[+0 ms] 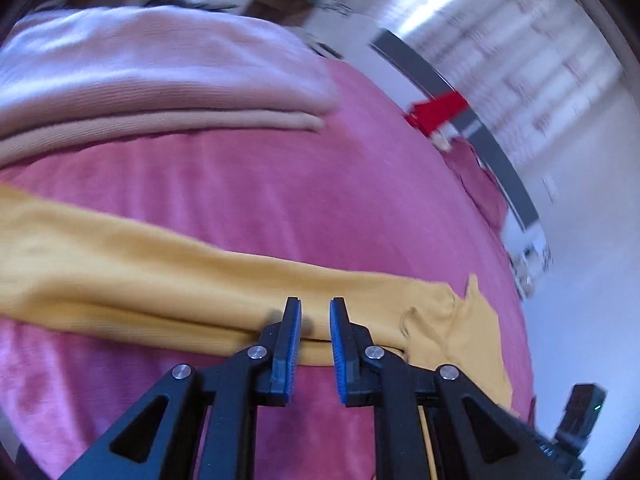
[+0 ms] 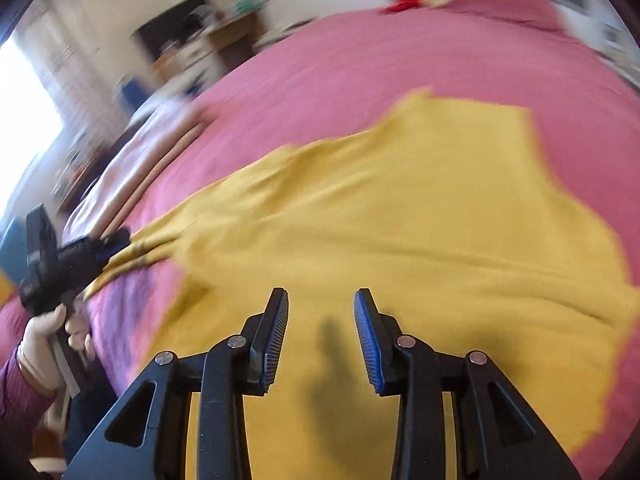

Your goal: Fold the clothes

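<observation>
— Bedroom, blurred: pink bedspread across most of both views, desk and shelves behind, something red near the far edge.

— And on the bedspread?

— Yellow garment, spread wide under the right wrist camera. One long sleeve stretched out flat across the left wrist view. Folded pale pink and beige clothes stacked beyond the sleeve, well apart from it.

— Left gripper?

— Over the sleeve's near edge. Jaws narrow, a small gap between the blue pads, nothing pinched there in its own view. Seen from the right side, tips right at the bunched sleeve end, too blurred to say whether touching. Gloved hand on its handle, purple sleeve cuff behind.

— Right gripper?

— Above the garment's body, jaws partly apart, empty, only yellow cloth and a dark shadow showing between them.
</observation>
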{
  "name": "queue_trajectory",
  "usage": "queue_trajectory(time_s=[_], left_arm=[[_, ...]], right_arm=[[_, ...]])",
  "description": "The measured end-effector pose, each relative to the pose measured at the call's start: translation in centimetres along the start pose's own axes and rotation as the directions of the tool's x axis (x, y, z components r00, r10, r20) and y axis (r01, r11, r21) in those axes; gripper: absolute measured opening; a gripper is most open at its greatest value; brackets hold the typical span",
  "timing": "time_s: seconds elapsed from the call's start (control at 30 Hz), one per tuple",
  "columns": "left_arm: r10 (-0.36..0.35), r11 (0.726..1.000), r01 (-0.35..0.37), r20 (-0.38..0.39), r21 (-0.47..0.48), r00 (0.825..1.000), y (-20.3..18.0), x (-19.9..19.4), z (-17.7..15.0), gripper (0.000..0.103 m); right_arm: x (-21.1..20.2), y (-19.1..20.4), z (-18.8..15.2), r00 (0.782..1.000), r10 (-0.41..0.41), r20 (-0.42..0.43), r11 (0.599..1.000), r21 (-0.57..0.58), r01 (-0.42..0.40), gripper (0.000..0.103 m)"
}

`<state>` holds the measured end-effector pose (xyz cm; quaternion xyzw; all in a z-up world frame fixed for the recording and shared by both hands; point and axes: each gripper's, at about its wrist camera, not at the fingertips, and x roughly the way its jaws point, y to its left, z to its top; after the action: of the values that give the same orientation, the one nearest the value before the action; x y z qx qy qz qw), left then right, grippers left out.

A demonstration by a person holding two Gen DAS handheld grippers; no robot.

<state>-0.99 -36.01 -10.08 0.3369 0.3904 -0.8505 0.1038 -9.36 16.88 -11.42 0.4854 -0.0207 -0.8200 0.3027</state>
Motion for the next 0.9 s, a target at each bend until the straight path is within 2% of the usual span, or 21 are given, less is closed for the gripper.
queue_trajectory(time_s=[0.07, 0.17, 0.27, 0.37, 0.5, 0.6, 0.73, 0.77, 0.87, 0.9], left_arm=[[0.015, 0.995, -0.011, 0.034, -0.102, 0.999, 3.6, -2.3, 0.6, 0.014], [0.042, 0.969, -0.029, 0.049, -0.244, 0.998, 8.3, -4.3, 0.9, 0.014], [0.068, 0.930, -0.049, 0.039, -0.364, 0.997, 12.5, -5.4, 0.9, 0.014], [0.025, 0.901, -0.011, 0.027, -0.433, 0.999, 14.5, -4.8, 0.4, 0.014], [-0.013, 0.857, 0.053, 0.083, -0.512, 0.996, 16.1, -4.5, 0.1, 0.014], [-0.020, 0.843, 0.062, 0.083, -0.534, 0.996, 16.7, -4.7, 0.2, 0.014], [0.058, 0.816, 0.070, 0.202, -0.573, 0.978, 19.5, -9.0, 0.1, 0.014], [0.081, 0.811, 0.059, 0.211, -0.583, 0.974, 20.6, -10.0, 0.2, 0.014], [0.133, 0.790, 0.002, 0.175, -0.613, 0.976, 23.7, -10.6, 0.3, 0.015], [0.123, 0.777, 0.014, 0.175, -0.629, 0.977, 24.2, -10.4, 0.2, 0.015]], right_arm=[[2.1, 2.0, 0.8, 0.998, 0.064, -0.029, 0.998, -0.002, -0.064, 0.037], [4.6, 4.5, 2.1, 0.989, 0.136, -0.056, 0.991, 0.005, -0.135, 0.036], [8.0, 6.7, 3.7, 0.995, 0.055, -0.079, 0.997, -0.048, -0.059, 0.036], [13.5, 7.4, 4.2, 0.985, -0.018, -0.172, 0.999, -0.049, 0.010, 0.037], [12.6, 6.6, 4.2, 0.988, 0.013, -0.155, 1.000, 0.013, -0.011, 0.039], [10.4, 6.0, 3.7, 0.993, 0.054, -0.101, 0.995, 0.090, -0.045, 0.039], [8.2, 5.9, 2.4, 0.993, 0.098, -0.063, 0.986, 0.140, -0.088, 0.039], [8.0, 5.9, 2.2, 0.993, 0.104, -0.059, 0.984, 0.151, -0.094, 0.039], [8.4, 6.1, 1.7, 0.988, 0.141, -0.065, 0.972, 0.197, -0.126, 0.039], [8.4, 6.2, 1.6, 0.986, 0.149, -0.070, 0.969, 0.210, -0.132, 0.039]])
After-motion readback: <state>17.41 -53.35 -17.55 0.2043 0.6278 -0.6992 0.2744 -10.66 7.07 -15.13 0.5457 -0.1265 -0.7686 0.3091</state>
